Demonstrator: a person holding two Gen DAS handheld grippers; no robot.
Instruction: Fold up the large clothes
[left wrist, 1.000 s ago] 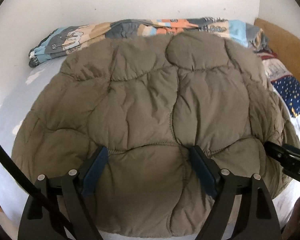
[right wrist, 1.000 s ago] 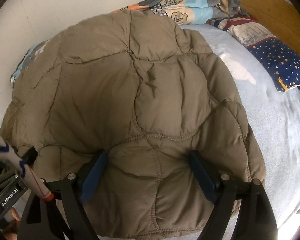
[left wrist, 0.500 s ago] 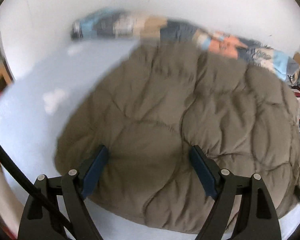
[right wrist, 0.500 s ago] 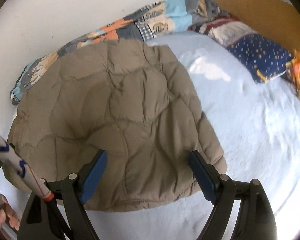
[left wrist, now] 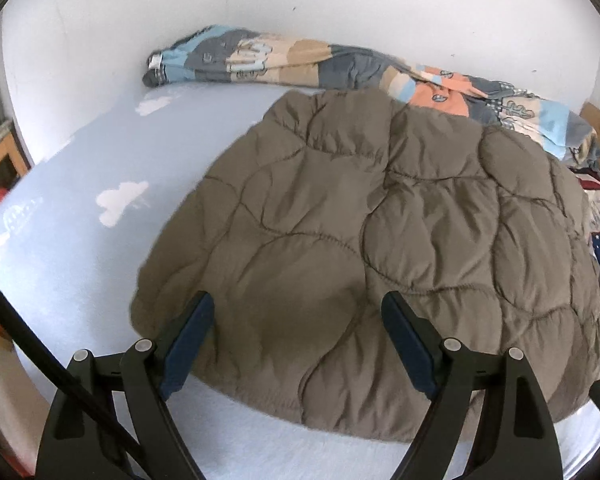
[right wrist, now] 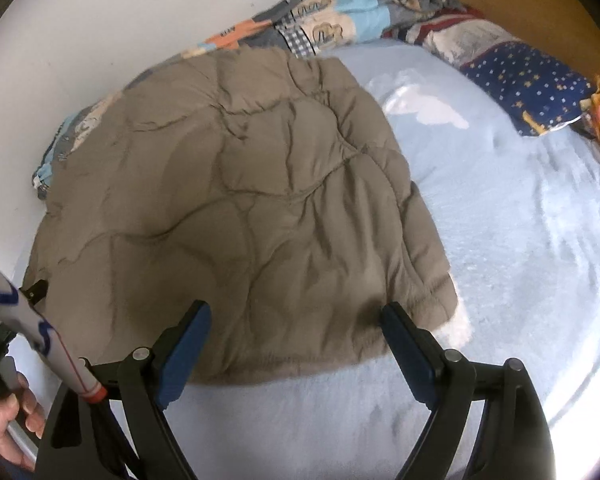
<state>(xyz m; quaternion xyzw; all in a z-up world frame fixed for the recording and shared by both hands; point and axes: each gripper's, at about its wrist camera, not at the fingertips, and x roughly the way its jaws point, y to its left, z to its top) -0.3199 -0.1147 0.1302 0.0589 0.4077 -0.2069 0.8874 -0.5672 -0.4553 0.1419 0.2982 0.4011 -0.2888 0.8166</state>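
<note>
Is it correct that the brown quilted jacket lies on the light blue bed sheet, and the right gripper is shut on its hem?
Not quite. The jacket does lie on the sheet, but the right wrist view shows the right gripper open, its jaws apart above the hem.

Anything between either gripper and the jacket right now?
Nothing visible. The jacket lies flat on the bed, and both the left gripper and right gripper are open just above its near hem, with only bare sheet around.

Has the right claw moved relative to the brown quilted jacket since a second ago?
Yes. The right claw has backed off toward the brown quilted jacket's near hem, exposing more blue sheet.
</note>
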